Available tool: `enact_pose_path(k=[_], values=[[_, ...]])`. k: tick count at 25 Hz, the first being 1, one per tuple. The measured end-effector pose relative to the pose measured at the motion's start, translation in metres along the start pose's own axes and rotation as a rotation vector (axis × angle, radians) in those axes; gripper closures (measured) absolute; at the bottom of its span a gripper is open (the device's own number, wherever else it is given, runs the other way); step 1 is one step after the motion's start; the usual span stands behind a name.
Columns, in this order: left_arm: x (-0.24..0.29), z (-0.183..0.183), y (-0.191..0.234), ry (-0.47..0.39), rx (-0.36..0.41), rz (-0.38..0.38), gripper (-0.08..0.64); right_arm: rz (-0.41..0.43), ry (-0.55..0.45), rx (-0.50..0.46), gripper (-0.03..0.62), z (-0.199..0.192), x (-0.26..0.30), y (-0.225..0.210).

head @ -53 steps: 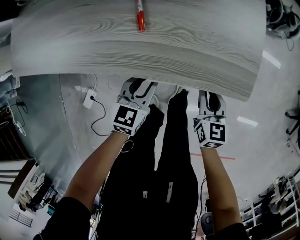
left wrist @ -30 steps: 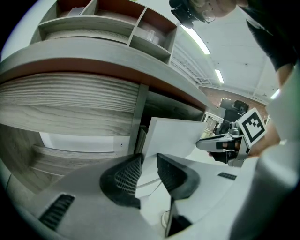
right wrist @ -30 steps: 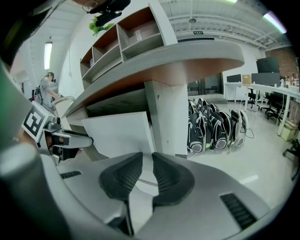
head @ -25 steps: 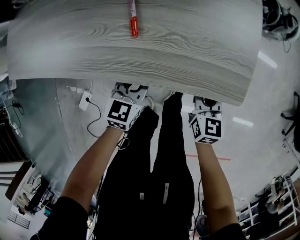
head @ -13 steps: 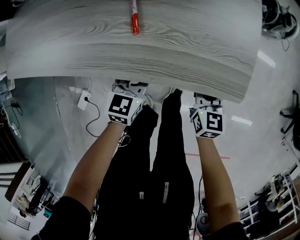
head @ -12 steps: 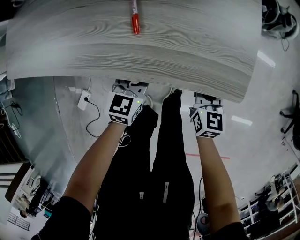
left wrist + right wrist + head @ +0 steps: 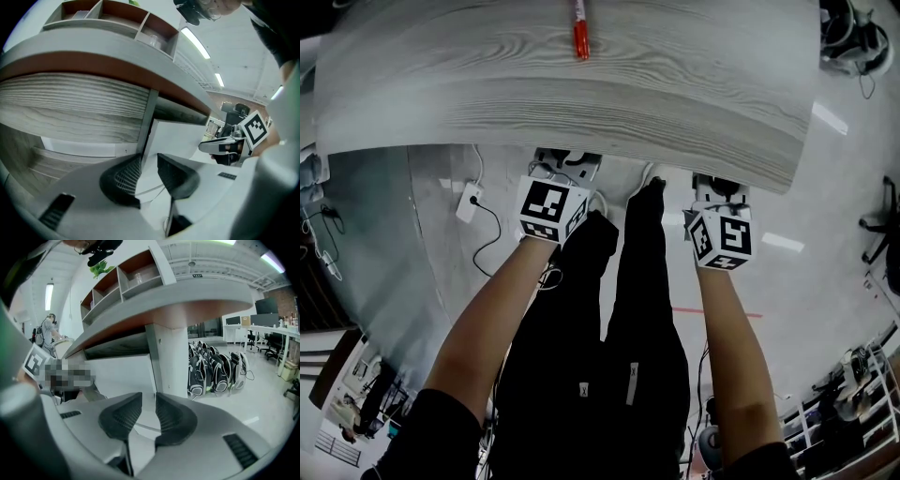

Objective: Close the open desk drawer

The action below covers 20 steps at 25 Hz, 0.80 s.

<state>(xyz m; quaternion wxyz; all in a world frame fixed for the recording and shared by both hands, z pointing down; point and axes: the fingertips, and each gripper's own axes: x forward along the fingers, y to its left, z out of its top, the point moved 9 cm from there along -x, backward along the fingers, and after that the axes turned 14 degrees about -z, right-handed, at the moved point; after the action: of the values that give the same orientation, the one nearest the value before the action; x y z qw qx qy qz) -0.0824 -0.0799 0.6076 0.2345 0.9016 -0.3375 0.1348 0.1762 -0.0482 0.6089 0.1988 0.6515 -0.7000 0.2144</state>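
The wood-grain drawer front [image 7: 70, 112] runs under the desk's brown edge at the left of the left gripper view, beside a white panel [image 7: 178, 136]. In the head view the desk top [image 7: 581, 103] hides the drawer. My left gripper [image 7: 149, 161] points at the seam between drawer front and panel, open, with nothing between its pads. Its tips [image 7: 565, 161] reach under the desk's front edge. My right gripper [image 7: 148, 401] points at the white panel under the desk. Its jaws are opening and nothing is between them. It hovers by the desk edge [image 7: 717, 187].
A red pen [image 7: 580, 37] lies on the desk top. A shelf unit [image 7: 117, 18] stands on the desk. A white desk leg [image 7: 171, 357] and several backpacks [image 7: 215, 371] are to the right. A power adapter with cable [image 7: 471, 200] lies on the floor.
Since two seconds ago both grippers have moved further under the desk's front edge. Over the last second they have barely moved.
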Motion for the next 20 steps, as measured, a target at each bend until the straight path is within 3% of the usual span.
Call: enact_pose_path(k=[7, 15, 20], values=[[-0.032, 0.005, -0.011, -0.024, 0.000, 0.022, 0.445, 0.016, -0.027, -0.014, 0.502, 0.004, -0.029, 0.010], [-0.088, 0.006, -0.048, -0.039, -0.020, -0.001, 0.445, -0.029, -0.084, 0.065, 0.502, 0.024, -0.096, 0.023], [-0.123, 0.031, -0.080, -0.055, -0.008, 0.036, 0.446, -0.010, -0.111, 0.048, 0.502, 0.049, -0.140, 0.036]])
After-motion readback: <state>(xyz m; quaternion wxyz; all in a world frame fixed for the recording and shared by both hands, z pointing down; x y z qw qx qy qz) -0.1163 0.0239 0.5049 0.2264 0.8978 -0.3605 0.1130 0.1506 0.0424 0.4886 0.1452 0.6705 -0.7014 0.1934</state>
